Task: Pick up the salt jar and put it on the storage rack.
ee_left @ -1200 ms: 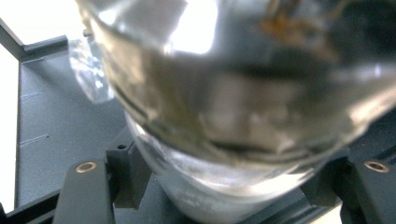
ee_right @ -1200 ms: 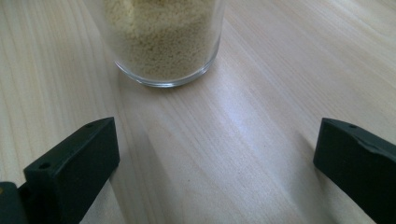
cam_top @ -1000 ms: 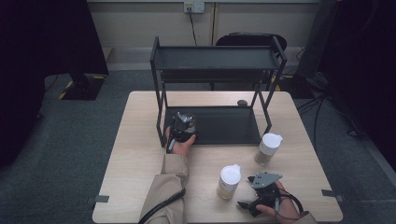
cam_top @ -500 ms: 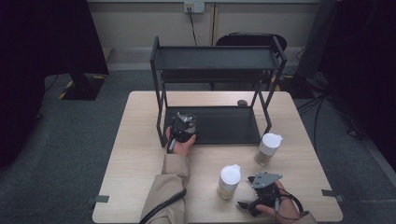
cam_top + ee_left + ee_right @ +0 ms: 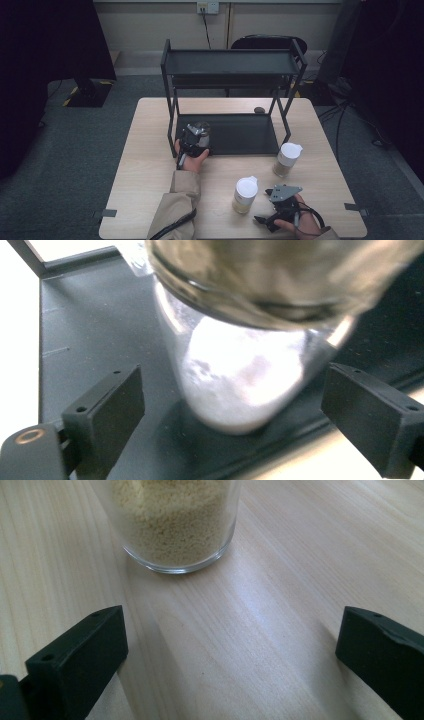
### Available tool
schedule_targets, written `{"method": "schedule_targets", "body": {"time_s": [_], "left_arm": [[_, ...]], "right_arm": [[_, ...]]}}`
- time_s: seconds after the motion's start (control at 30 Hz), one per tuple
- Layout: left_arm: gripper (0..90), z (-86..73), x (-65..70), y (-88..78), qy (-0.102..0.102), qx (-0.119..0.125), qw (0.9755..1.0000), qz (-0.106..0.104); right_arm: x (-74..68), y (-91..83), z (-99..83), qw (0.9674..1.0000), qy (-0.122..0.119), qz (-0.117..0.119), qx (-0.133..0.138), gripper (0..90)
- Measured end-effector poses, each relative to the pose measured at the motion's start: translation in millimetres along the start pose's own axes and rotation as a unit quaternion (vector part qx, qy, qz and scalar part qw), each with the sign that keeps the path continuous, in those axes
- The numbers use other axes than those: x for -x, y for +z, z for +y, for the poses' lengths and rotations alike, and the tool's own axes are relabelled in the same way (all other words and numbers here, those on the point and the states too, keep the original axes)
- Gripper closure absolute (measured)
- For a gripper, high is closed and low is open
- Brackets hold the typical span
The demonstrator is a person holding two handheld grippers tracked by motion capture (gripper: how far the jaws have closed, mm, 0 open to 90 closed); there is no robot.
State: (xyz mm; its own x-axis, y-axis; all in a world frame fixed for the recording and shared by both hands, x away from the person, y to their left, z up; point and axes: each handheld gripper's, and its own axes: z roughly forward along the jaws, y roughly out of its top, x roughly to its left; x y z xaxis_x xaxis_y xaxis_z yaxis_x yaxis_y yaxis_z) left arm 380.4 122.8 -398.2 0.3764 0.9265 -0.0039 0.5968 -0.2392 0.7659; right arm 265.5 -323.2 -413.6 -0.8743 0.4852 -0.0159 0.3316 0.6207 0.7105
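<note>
While its top is cropped, the jar [image 5: 240, 385] stands between the left hand-held gripper's [image 5: 235, 412] just-opened jaws, untouched.

The left gripper [image 5: 194, 140], reached forward on an outstretched sleeved forearm, has just been opening its jaws, while the right gripper [image 5: 274, 216] rests low with jaws spread wide.

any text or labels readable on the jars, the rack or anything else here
None: no readable word, number or sign. The glass jar on the rack's lower shelf and the two white-lidded jars on the table show no label. The wall socket is too small to read.
</note>
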Motion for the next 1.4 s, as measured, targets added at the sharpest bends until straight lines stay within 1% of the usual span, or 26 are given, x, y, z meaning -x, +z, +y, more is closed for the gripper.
{"method": "schedule_targets", "body": {"time_s": [0.2, 0.37, 0.6, 0.8, 0.97, 1.2, 1.4], "left_arm": [[9.0, -7.9, 0.8, -6.1, -0.007, 0.006, 0.9999, -0.008], [8.4, -13.0, 0.9, -14.1, -0.003, 0.010, 0.9998, -0.015], [7.0, -21.5, -3.3, -25.7, -0.009, 0.021, 0.9993, -0.029], [6.8, -27.2, -3.7, -31.3, -0.005, 0.021, 0.9991, -0.037], [6.7, -33.6, -5.3, -33.5, -0.007, 0.017, 0.9990, -0.040], [6.5, -42.7, -4.0, -37.7, -0.008, 0.017, 0.9989, -0.044], [6.5, -49.5, -3.3, -42.7, -0.002, 0.013, 0.9984, -0.055]], "right_arm": [[0.0, 0.0, -0.1, 1.0000, 0.000, 0.000, 0.000, 0.0], [0.0, 0.0, 0.0, 1.0000, 0.000, 0.000, 0.000, 0.0], [0.0, 0.0, -0.1, 1.0000, 0.000, 0.000, 0.000, 0.0], [-0.2, 0.0, 0.0, 1.0000, 0.001, 0.000, 0.000, 0.0], [-0.6, 0.0, 0.0, 1.0000, 0.001, -0.001, 0.000, 0.0], [-0.6, 0.0, 0.0, 1.0000, 0.001, -0.001, 0.000, 0.0], [-0.9, 0.0, 0.0, 1.0000, 0.002, -0.001, 0.000, 0.0]]}}
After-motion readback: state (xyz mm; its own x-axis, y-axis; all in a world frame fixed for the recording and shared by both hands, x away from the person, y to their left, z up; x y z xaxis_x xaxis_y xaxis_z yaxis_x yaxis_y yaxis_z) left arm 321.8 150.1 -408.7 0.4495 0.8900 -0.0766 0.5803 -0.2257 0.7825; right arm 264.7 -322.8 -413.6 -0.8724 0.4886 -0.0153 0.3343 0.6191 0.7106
